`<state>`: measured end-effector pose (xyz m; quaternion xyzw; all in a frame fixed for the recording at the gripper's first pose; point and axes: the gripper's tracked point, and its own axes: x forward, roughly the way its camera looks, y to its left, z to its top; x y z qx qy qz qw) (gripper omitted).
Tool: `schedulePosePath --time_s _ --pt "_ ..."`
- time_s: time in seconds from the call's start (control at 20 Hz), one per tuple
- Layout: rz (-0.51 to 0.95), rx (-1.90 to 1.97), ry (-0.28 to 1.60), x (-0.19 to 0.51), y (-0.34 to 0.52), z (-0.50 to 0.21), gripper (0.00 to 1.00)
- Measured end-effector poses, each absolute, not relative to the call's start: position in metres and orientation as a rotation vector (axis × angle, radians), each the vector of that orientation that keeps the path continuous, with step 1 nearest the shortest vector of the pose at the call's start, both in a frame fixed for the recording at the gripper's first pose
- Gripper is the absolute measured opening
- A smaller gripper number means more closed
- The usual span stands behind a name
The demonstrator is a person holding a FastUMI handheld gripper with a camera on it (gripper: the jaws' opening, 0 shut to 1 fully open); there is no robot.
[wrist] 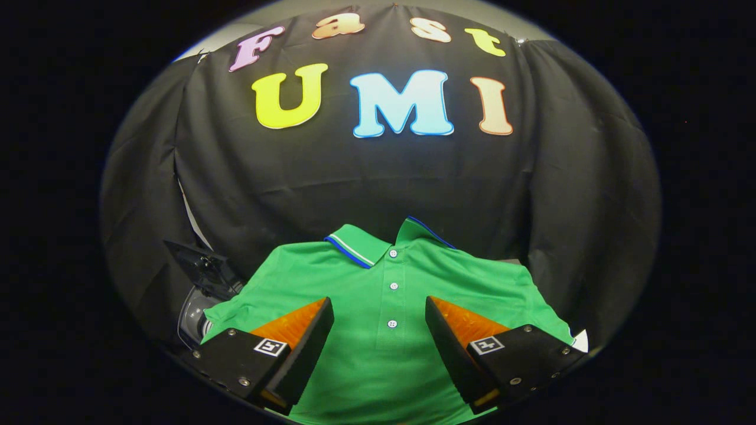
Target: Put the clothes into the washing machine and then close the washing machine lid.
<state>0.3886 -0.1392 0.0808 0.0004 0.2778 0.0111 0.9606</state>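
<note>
My gripper (379, 310) is wide open, empty, over the green polo shirt (378, 354); soft, light, I'd pinch near the button placket (392, 295).

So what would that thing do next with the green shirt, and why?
Probably lower and close on the green polo shirt. The hand-held gripper is open, its fingers apart over the button placket, and the shirt lies flat, not yet in the washing machine beside it.

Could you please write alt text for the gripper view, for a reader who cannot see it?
A green polo shirt lies spread flat, collar away from the camera, with the open tool poised over its button placket, one finger to each side. Beyond the shirt's sleeve on one side sits part of a washing machine, before a black cloth wall.
</note>
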Motion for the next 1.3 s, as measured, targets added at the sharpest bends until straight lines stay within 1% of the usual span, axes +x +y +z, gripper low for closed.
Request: schedulePosePath --time_s 0.35,0.6,0.7,0.8,0.85,1.1,1.15,1.2,1.25,1.3 --pt "0.043 -0.005 0.685 0.396 -0.143 0.056 0.97" --pt "0.059 -0.014 0.703 0.396 -0.142 0.055 0.97" --pt "0.067 -0.024 0.705 0.397 -0.142 0.053 0.95" --pt "0.086 -0.03 0.704 0.394 -0.138 0.053 0.86" --pt "0.104 -0.028 0.701 0.394 -0.134 0.051 0.72" --pt "0.161 0.031 0.689 0.391 -0.124 0.055 0.19" --pt "0.166 0.043 0.685 0.391 -0.124 0.054 0.12" --pt "0.168 0.062 0.675 0.39 -0.123 0.055 0.09" --pt "0.17 0.079 0.665 0.389 -0.122 0.058 0.02" --pt "0.174 0.099 0.654 0.389 -0.12 0.059 0.0"
